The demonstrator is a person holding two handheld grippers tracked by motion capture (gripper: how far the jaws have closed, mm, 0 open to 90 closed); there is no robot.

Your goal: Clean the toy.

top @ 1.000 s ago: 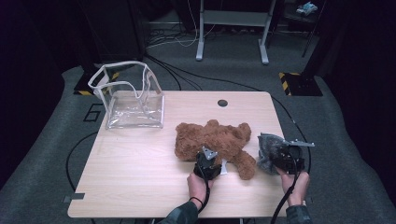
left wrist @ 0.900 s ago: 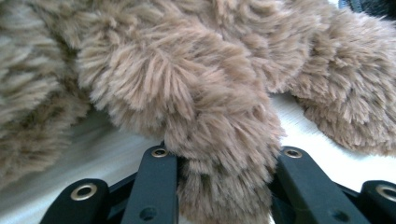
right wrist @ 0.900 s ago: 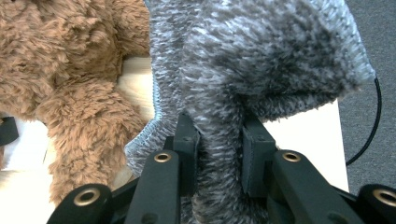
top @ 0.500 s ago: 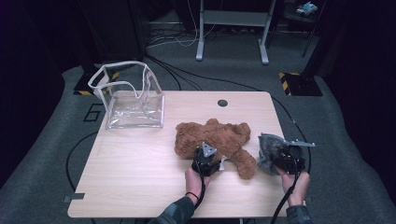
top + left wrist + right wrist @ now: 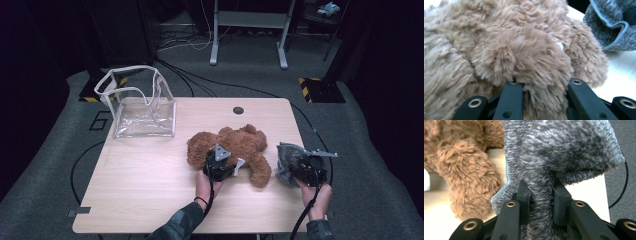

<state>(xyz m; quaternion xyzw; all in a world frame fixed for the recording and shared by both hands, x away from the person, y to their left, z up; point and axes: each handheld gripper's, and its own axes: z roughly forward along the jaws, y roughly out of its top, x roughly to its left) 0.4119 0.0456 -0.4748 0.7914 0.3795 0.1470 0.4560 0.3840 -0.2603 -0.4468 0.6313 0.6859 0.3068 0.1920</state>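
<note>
Brown, shaggy plush teddy bear (image 5: 235, 147) lies flat on the pale wooden table (image 5: 150, 180), right of centre, its limbs spread toward the near and far edges. The left gripper (image 5: 220, 161) sits on the bear's near side, at the middle of its body. In the left gripper view, a thick tuft of the bear's fur (image 5: 529, 57) bulges between the two black jaws, which have just been closing and press into the pile on both sides; the grip is on the plush. The person's left hand (image 5: 206, 184) holds that gripper from the near side, a dark sleeve behind it.

Right of the bear, near the table's right edge, lies a grey knitted fabric piece with a light blue hem (image 5: 287, 159). The right gripper (image 5: 306, 170) is at its near right side. In the right gripper view, the jaws stand narrow, pinching a gathered fold of the grey knit (image 5: 541, 192) between their pads. The bear's lower limb (image 5: 466, 185) lies just left of the knit, touching or nearly touching it; which one cannot be told.

Far left on the table stands a clear plastic bag with white piping (image 5: 140, 107), upright and open-topped, well apart from both grippers.
</note>
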